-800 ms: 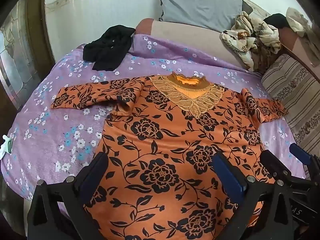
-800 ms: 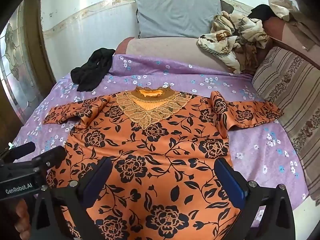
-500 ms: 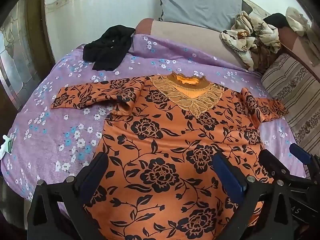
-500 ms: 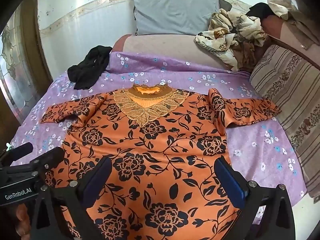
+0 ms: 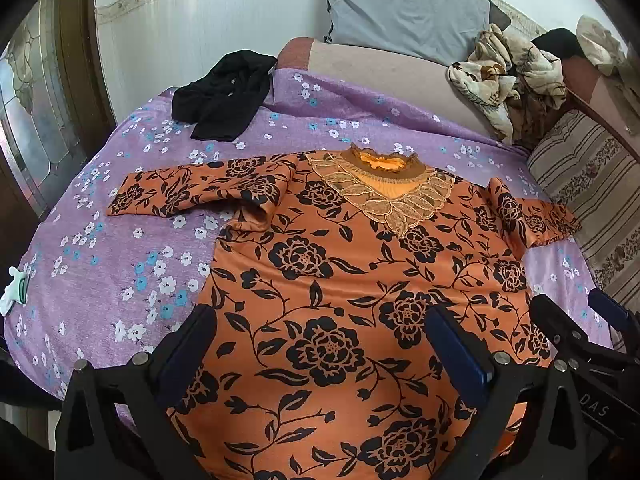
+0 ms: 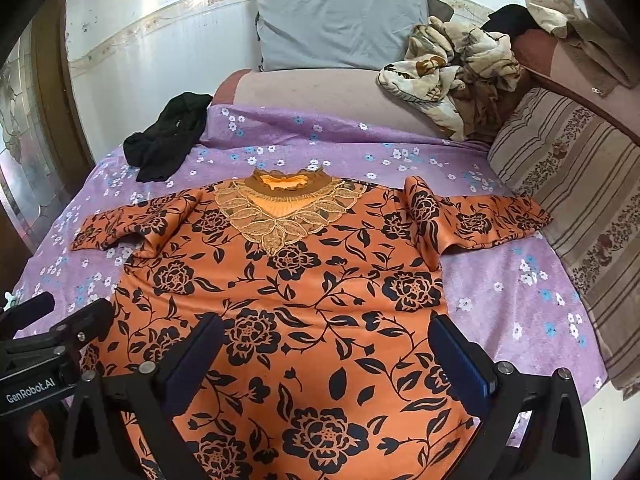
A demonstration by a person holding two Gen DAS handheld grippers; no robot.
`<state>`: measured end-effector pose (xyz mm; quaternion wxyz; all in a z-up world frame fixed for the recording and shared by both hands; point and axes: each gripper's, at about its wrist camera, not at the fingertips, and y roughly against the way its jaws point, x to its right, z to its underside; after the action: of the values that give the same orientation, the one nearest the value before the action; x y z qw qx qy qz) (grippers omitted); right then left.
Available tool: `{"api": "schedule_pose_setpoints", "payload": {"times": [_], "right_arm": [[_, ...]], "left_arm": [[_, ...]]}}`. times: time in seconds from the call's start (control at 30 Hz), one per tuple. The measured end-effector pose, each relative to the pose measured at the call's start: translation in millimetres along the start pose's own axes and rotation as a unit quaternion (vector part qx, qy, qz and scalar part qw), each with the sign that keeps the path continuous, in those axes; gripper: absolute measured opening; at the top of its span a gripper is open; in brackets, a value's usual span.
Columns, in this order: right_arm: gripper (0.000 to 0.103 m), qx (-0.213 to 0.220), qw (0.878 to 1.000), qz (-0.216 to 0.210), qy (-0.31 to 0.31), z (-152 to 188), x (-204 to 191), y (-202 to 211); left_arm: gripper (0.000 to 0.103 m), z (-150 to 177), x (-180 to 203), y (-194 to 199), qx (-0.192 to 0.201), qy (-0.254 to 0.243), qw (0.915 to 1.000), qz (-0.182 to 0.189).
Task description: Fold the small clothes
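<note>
An orange top with black flowers (image 5: pixel 332 280) (image 6: pixel 304 288) lies spread flat on the purple flowered bedsheet (image 5: pixel 100 264) (image 6: pixel 500 292), lace collar at the far end, both sleeves stretched out sideways. My left gripper (image 5: pixel 320 344) hovers open over the lower left part of the top, nothing between its blue pads. My right gripper (image 6: pixel 324 352) hangs open over the lower middle of the top, also with nothing in it. The right gripper's body (image 5: pixel 580 340) shows at the right edge of the left wrist view; the left one (image 6: pixel 48 344) shows at the left of the right wrist view.
A crumpled black garment (image 5: pixel 224 96) (image 6: pixel 168 136) lies at the far left of the bed. A grey pillow (image 6: pixel 340 24) leans on the wall, a bundled patterned cloth (image 6: pixel 452 68) beside it. A striped cushion (image 6: pixel 580 200) borders the right side. A wooden door frame (image 5: pixel 76 60) stands left.
Both grippers stay open over the top. The right wrist view has shifted slightly, the shirt sitting a little nearer and more central; the left view is almost unchanged.
</note>
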<state>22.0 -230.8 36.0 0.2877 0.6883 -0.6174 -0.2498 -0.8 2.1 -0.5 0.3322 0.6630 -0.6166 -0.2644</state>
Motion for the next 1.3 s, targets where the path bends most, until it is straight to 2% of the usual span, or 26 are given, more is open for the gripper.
{"api": "schedule_pose_setpoints", "payload": {"times": [1.3], "right_arm": [[0.103,-0.001,1.000,-0.002,0.004,-2.4,-1.6,-3.4]], "left_arm": [[0.103,0.7,0.1,-3.4,-0.001,-0.002,1.0000,-0.004]]}}
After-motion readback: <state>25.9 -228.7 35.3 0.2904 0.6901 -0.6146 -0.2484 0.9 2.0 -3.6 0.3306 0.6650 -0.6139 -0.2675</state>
